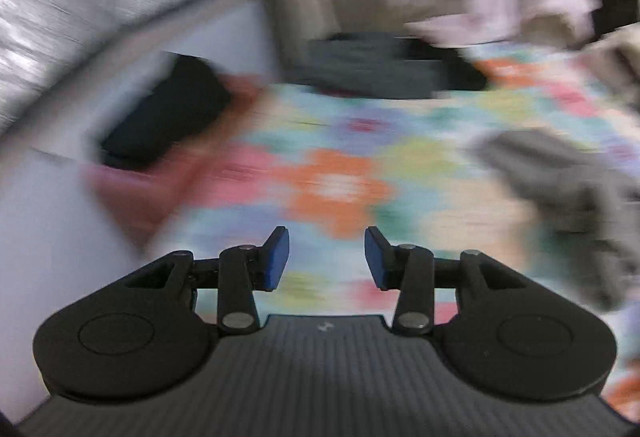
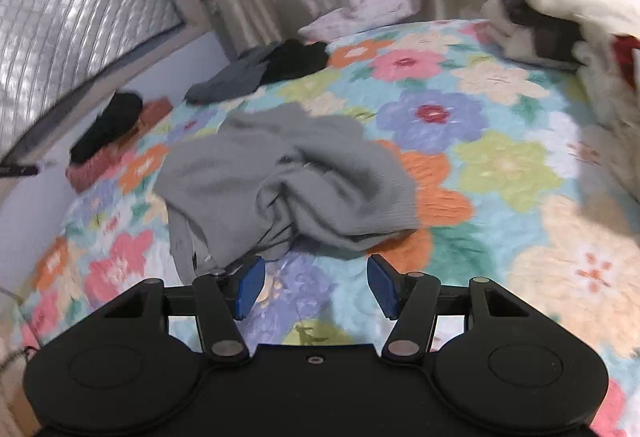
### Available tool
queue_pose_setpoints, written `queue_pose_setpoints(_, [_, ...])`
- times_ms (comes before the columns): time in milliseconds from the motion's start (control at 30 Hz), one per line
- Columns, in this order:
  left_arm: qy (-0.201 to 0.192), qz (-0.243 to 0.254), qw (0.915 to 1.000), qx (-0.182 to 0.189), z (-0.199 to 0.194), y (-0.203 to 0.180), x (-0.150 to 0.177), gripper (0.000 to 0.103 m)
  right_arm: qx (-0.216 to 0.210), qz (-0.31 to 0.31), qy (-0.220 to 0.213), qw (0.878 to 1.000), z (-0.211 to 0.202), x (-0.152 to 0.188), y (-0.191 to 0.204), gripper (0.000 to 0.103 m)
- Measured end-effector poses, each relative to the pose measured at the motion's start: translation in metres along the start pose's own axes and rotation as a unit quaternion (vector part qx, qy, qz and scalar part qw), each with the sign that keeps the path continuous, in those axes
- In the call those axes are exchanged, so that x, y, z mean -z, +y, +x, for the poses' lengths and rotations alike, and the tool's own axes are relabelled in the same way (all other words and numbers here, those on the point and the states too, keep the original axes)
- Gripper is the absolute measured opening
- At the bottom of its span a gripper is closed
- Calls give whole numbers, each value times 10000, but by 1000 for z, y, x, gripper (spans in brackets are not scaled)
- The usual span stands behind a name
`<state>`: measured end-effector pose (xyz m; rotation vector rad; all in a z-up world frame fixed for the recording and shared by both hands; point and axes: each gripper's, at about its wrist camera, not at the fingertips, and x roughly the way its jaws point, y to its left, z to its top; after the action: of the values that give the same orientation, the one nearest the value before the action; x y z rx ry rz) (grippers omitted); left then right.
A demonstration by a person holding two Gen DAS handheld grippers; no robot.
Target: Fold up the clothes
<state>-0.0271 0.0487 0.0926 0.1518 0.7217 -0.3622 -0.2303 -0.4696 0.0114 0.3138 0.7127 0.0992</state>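
Grey and crumpled, the knit garment [image 2: 288, 177] is lying on the flowered quilt [image 2: 480, 141], just beyond the right gripper [image 2: 316, 287] toward eleven o'clock, apart from its widely parted, empty jaws. The left gripper [image 1: 326, 263] is gaping, empty, with the garment [image 1: 560, 189] at two o'clock.

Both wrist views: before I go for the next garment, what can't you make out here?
- Left wrist view: motion blur smears it all; the grey garment at the right edge is shapeless.
- Right wrist view: what kind of garment the grey garment is; it is crumpled.
- Dark clothes at the far edge: too small and bunched to count.
- White pile, top right: blurred, cut by the edge.
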Motion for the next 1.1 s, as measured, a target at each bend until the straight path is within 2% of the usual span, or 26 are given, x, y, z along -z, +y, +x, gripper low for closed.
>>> queue_pose_setpoints(100, [-163,-128,9953,944,35,-54,27,41,-303,-446,0,9985,20,-4,22,49])
queue_pose_setpoints(200, [-243,-7,9863,1633,66,-104,34,41,-383,-977,11,9945,37,-14,44,25])
queue_pose_setpoints(233, [-260,-10,9824,1849,75,-118,34,41,-345,-1168,19,9926,43,-18,51,10])
queue_pose_setpoints(333, [-301,-12,9737,2260,96,-151,30,42,-327,-1491,-39,9883,56,-23,68,10])
queue_pose_setpoints(433, [-323,79,9741,2238,101,-177,29,50,-296,-1489,-95,9884,66,-26,76,15])
queue_pose_setpoints(500, [-266,107,9755,2181,113,-189,28,51,-243,-1529,-120,9879,69,-26,79,25])
queue_pose_setpoints(533, [-214,113,9750,2209,119,-194,31,42,-216,-1552,-122,9876,70,-26,80,33])
queue_pose_setpoints(567, [-166,121,9741,2253,124,-199,34,13,-204,-1573,-110,9873,70,-26,80,40])
queue_pose_setpoints(600, [-108,129,9738,2266,125,-204,37,11,-170,-1591,-114,9871,70,-26,79,43])
queue_pose_setpoints(667, [-91,222,9790,2024,122,-218,46,11,-45,-1660,-163,9860,66,-25,79,45])
queue_pose_setpoints(700, [-262,274,9788,2011,115,-223,50,10,-42,-1693,-192,9854,65,-24,79,46])
queue_pose_setpoints(767, [-615,366,9730,2193,98,-227,54,10,-114,-1747,-225,9843,63,-22,78,50])
queue_pose_setpoints(800, [-650,393,9706,2285,93,-228,54,10,-151,-1775,-231,9837,63,-20,78,50])
queue_pose_setpoints(900, [-461,106,9647,2591,92,-223,50,10,-199,-1899,-224,9813,69,-14,80,53])
queue_pose_setpoints(967, [-484,-109,9576,2839,90,-217,51,10,-248,-1978,-152,9798,75,-12,85,53])
queue_pose_setpoints(1100, [-576,13,9558,2884,81,-215,54,10,-278,-2074,185,9777,85,-2,97,53])
